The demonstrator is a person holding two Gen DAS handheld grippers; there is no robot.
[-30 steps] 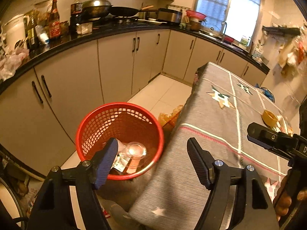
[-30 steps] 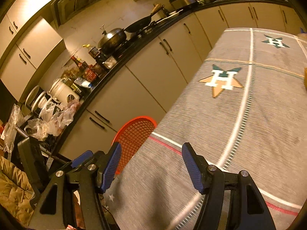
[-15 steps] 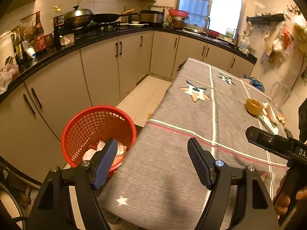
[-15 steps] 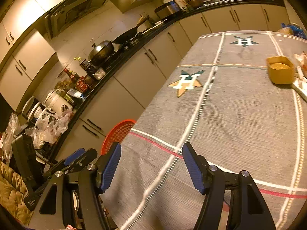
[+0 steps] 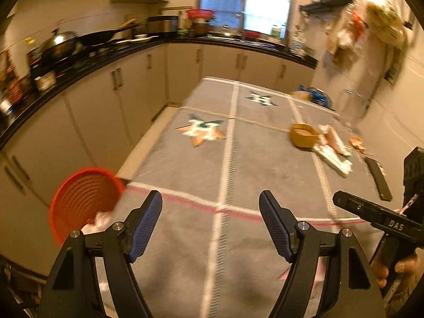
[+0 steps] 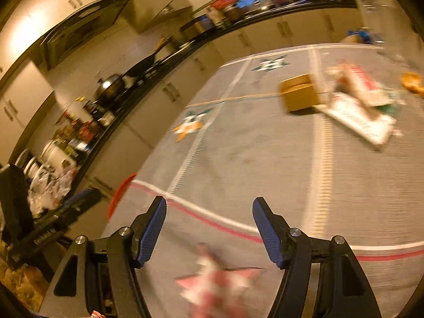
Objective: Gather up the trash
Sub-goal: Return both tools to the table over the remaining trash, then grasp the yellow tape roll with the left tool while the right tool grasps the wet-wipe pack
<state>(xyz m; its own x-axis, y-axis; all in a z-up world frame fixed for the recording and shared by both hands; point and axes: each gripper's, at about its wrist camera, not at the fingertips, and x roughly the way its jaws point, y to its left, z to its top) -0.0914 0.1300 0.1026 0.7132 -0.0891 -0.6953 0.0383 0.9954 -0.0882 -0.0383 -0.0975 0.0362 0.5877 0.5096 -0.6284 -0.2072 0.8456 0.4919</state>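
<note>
Blurring smears both views, so the litter at the far right of the grey cloth-covered table (image 5: 238, 159) is hard to read: a yellow-brown cup (image 5: 303, 135) stands just beside a heap of flat wrappers (image 5: 334, 151), with what may be an orange scrap (image 6: 412, 80) beyond and a dark flat strip (image 5: 377, 180) nearer the edge. The red mesh bin (image 5: 84, 201) sits off the table's left corner, its lower half hidden by the left gripper (image 5: 210, 220) and its contents reduced to a pale smudge; in the right wrist view only a sliver of its rim shows. The left gripper's jaws stand spread with nothing between them; the right gripper (image 6: 209, 225) is opening its jaws, also on nothing. A hand (image 5: 397, 267) is cut off at the frame's right edge. Compared with a second ago, both cameras have swung from the bin toward the table's far end, bringing the cup and wrappers into sight.
</note>
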